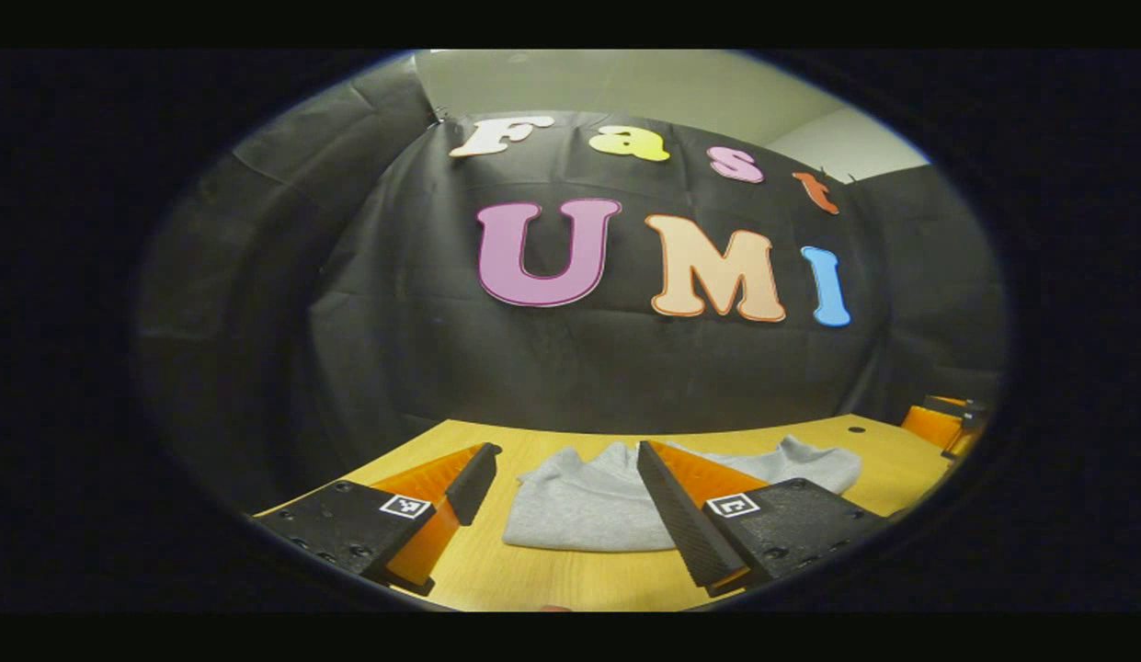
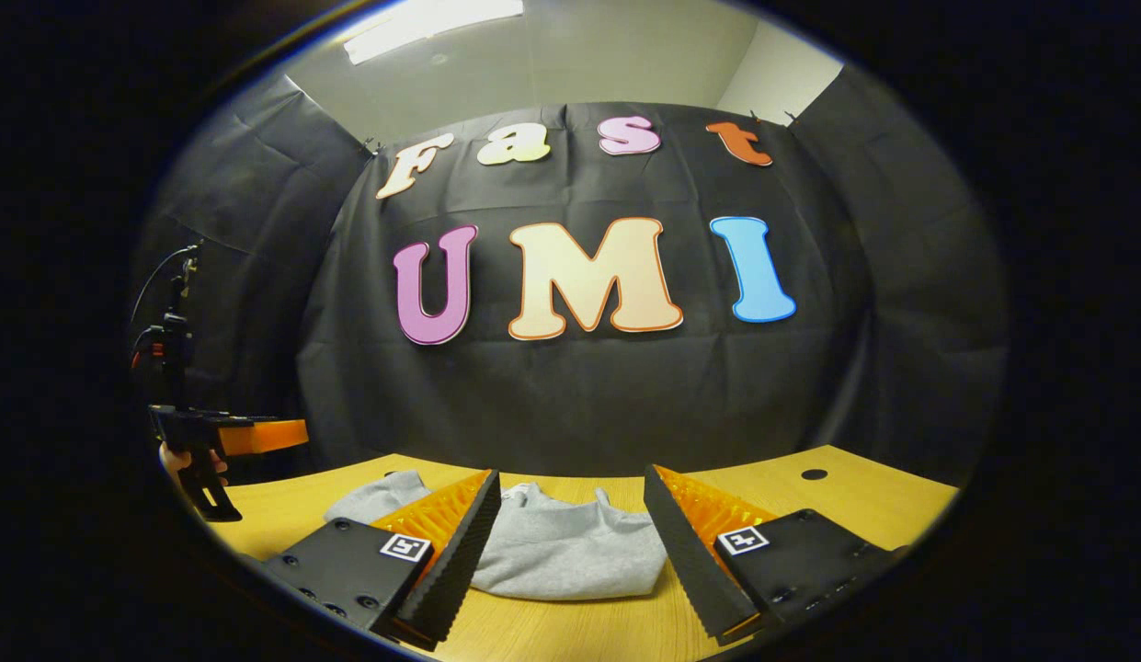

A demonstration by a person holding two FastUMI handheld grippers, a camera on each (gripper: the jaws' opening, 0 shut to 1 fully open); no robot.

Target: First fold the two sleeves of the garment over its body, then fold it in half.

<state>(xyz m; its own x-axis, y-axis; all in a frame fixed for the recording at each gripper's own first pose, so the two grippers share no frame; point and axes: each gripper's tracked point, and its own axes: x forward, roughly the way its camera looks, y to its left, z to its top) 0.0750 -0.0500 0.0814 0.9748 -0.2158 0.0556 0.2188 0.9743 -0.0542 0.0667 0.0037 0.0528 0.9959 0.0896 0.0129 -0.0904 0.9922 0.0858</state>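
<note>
A grey sweatshirt (image 1: pixel 588 501) lies bunched on the wooden table (image 1: pixel 542 575), its collar toward the far side. In the left gripper view my left gripper (image 1: pixel 565 460) hovers open above the table in front of the garment, nothing between its fingers. In the right gripper view the same sweatshirt (image 2: pixel 561 547) lies just ahead of my right gripper (image 2: pixel 570 483), which is open and empty too. A sleeve end (image 2: pixel 377 496) reaches out to the left. Farther left the other gripper (image 2: pixel 225 437) is held above the table by a hand (image 2: pixel 179 460).
The black cloth wall rises right behind the table. A small dark hole (image 2: pixel 814 474) marks the tabletop at the back right. An orange and black gripper part (image 1: pixel 942 425) shows at the right edge of the left gripper view. A stand with cables (image 2: pixel 165 340) is at far left.
</note>
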